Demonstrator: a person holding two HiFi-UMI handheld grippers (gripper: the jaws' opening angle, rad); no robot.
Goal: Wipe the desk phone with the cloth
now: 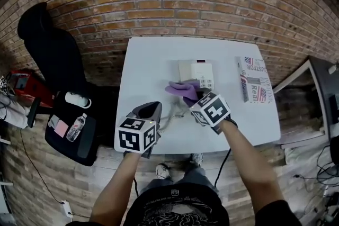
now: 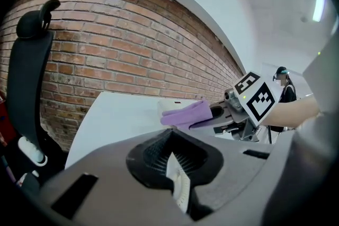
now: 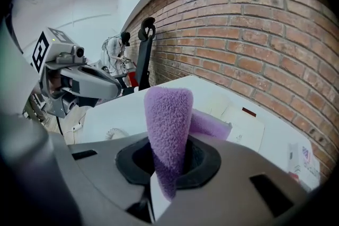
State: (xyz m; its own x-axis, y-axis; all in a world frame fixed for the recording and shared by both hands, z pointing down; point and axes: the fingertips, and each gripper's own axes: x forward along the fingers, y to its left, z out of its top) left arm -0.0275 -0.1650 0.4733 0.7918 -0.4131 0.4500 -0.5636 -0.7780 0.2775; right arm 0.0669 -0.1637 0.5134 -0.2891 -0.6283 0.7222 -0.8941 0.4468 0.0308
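**Spotter:** Take me across from the left.

**Operator:** Far left, off the table (image 1: 148, 61), there's a black chair (image 1: 50, 47). It's not my concern. Next is my left gripper (image 1: 150, 110), over the table's near edge. Its jaws are pressed together on nothing, and it sits well short of the desk phone (image 1: 196, 72).

**Spotter:** And the cloth?

**Operator:** The purple cloth (image 3: 168, 129) is pinched in my right gripper (image 1: 192, 100), with a fold standing up through the jaws. Its loose end lies at the phone's near left corner. I can't tell whether it touches the casing.

**Spotter:** What worries you?

**Operator:** Nothing braces the phone. If I drag the cloth hard, I judge the whole unit may skid toward the brick wall (image 1: 175, 2). The coiled cord (image 1: 170, 116) lies just beside my right gripper, so a low stroke could snag it and tug the phone. Friction could also pull the cloth out of the jaws.

**Spotter:** To the right?

**Operator:** A printed packet (image 1: 253, 79), apart from the phone. A wide sweep could knock it.
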